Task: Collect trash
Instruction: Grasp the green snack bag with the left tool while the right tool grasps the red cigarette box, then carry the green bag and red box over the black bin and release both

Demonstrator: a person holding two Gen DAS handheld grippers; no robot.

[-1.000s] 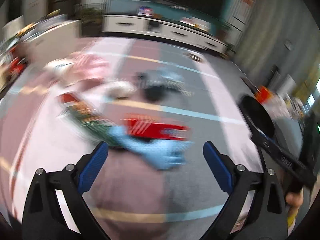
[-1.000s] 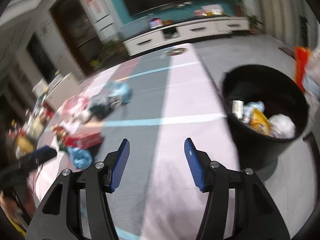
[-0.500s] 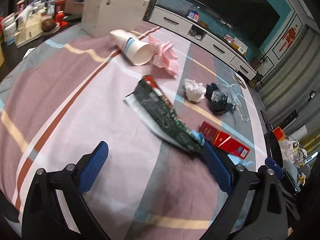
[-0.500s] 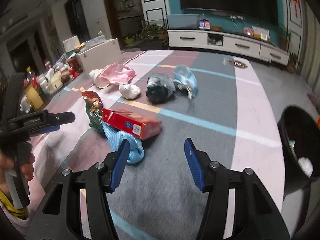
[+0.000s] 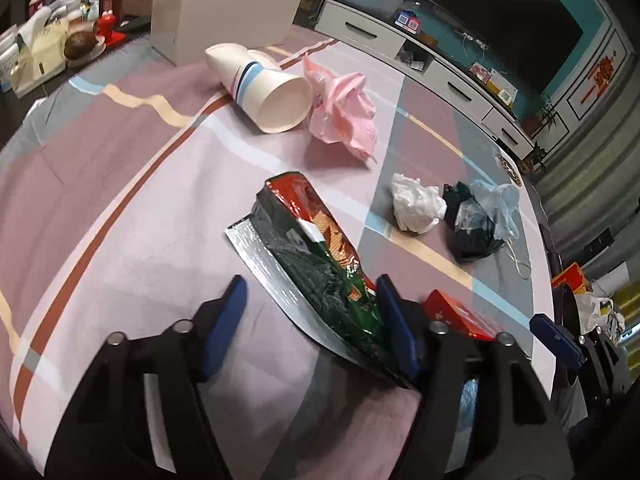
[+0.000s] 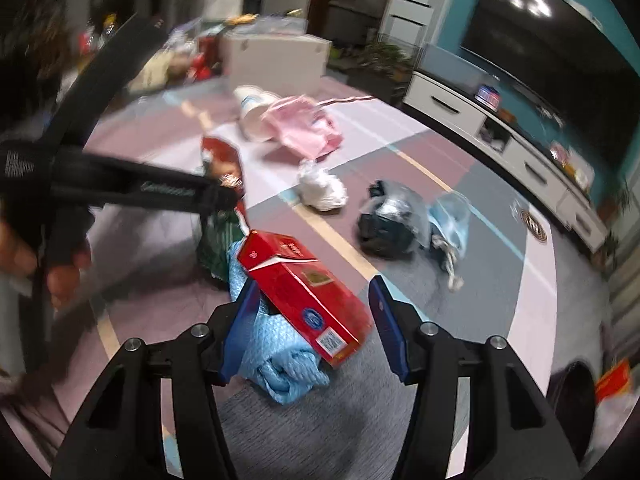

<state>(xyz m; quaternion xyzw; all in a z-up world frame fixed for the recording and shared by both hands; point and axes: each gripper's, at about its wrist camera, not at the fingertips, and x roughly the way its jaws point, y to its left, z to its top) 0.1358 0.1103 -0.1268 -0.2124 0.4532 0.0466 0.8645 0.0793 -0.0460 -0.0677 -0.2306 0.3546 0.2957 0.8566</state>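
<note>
Both grippers gape over tabletop litter: left gripper [image 5: 310, 312] straddling the green snack bag [image 5: 316, 256], right gripper [image 6: 310, 316] around the red carton [image 6: 304, 288]. Best squeeze the carton's sides squarely.

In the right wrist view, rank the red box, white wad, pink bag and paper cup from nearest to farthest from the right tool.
1. Red box: between the open fingers of the right tool, on blue cloth.
2. White wad: mid-table, straight ahead.
3. Pink bag: beyond the wad.
4. Paper cup: touching the bag's left side, only slightly farther.
</note>
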